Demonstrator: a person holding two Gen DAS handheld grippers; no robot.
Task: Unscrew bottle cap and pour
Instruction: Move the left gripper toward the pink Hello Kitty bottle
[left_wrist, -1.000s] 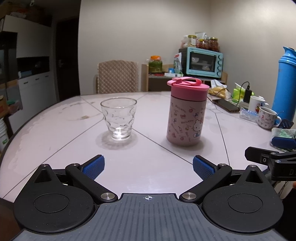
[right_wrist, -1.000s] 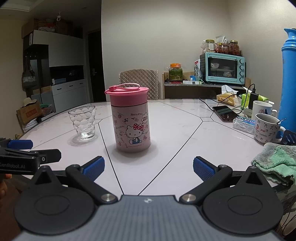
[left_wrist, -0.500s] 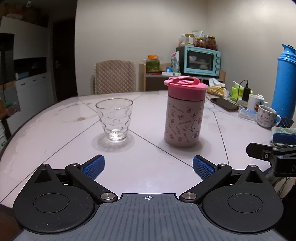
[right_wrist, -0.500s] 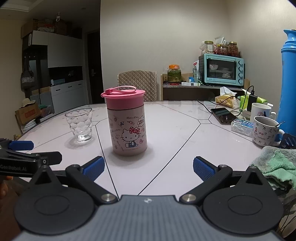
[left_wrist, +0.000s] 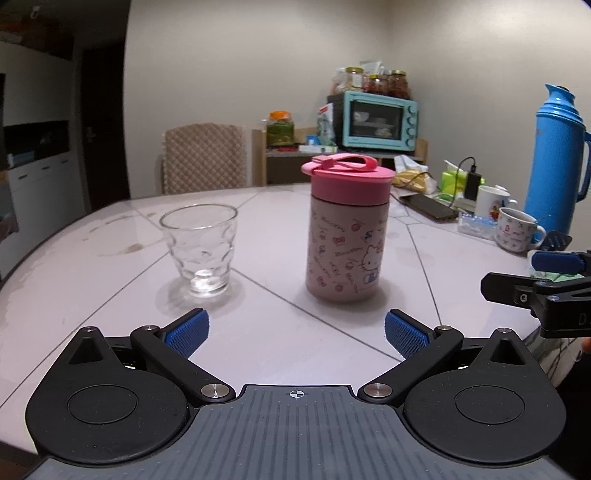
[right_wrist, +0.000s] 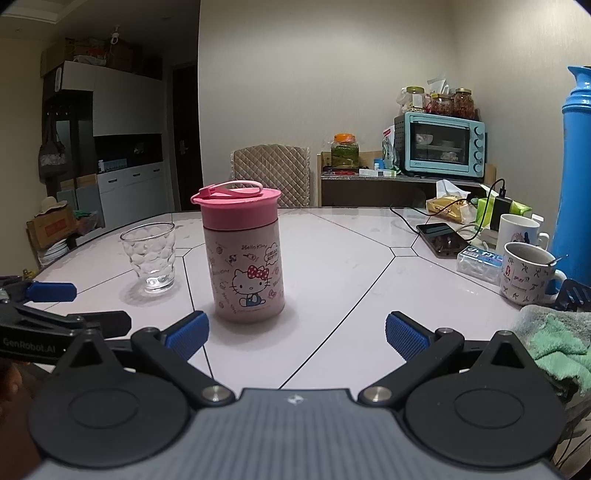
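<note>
Facing you on the counter (right_wrist: 332, 258): capped bottle (right_wrist: 245, 258), glass (right_wrist: 151, 258) just left. Your left gripper (left_wrist: 295, 328) and right gripper (right_wrist: 295, 328) are spread, empty; mugs (right_wrist: 526, 273) and towel (right_wrist: 554, 343) lie right.

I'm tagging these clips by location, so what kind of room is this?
Most likely a home dining room or kitchen corner: a big round table with a chair pulled up, a toaster oven topped with jars, and mugs left out.
</note>
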